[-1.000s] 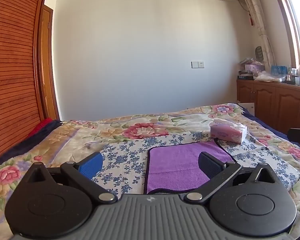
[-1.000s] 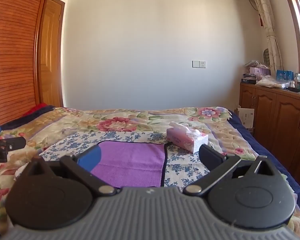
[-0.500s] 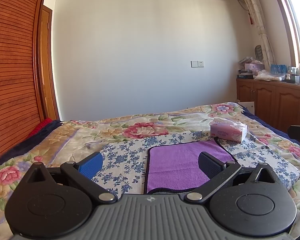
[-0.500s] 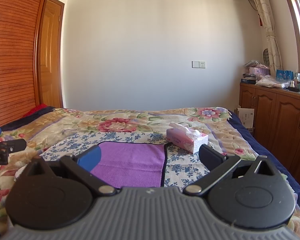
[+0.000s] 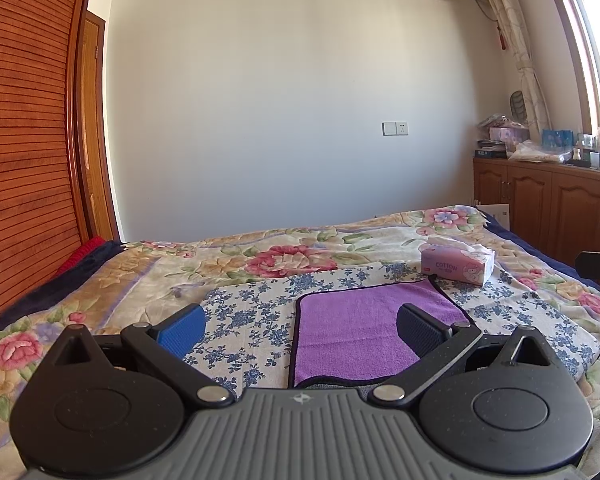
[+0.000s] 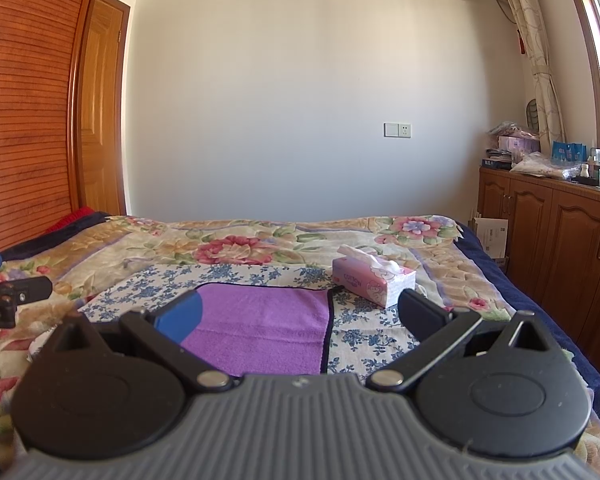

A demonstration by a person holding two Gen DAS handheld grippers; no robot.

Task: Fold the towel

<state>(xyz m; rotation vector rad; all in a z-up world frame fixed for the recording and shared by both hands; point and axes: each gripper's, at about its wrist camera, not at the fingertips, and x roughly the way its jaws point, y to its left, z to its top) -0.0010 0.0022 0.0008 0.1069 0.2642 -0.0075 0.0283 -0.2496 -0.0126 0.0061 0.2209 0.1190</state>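
Observation:
A purple towel [image 5: 364, 332] with a dark border lies flat on a blue-flowered cloth [image 5: 252, 320] on the bed; it also shows in the right wrist view [image 6: 260, 324]. My left gripper [image 5: 300, 324] is open and empty, held above the towel's near left edge. My right gripper [image 6: 300, 312] is open and empty, held above the towel's near right part. Neither touches the towel. The left gripper's side shows at the left edge of the right wrist view [image 6: 4, 296].
A pink tissue box [image 5: 456, 264] stands just beyond the towel's far right corner, also in the right wrist view [image 6: 374, 280]. The floral bedspread [image 5: 260, 256] covers the bed. Wooden cabinets [image 6: 560, 248] line the right wall; a wooden wardrobe [image 5: 24, 160] stands left.

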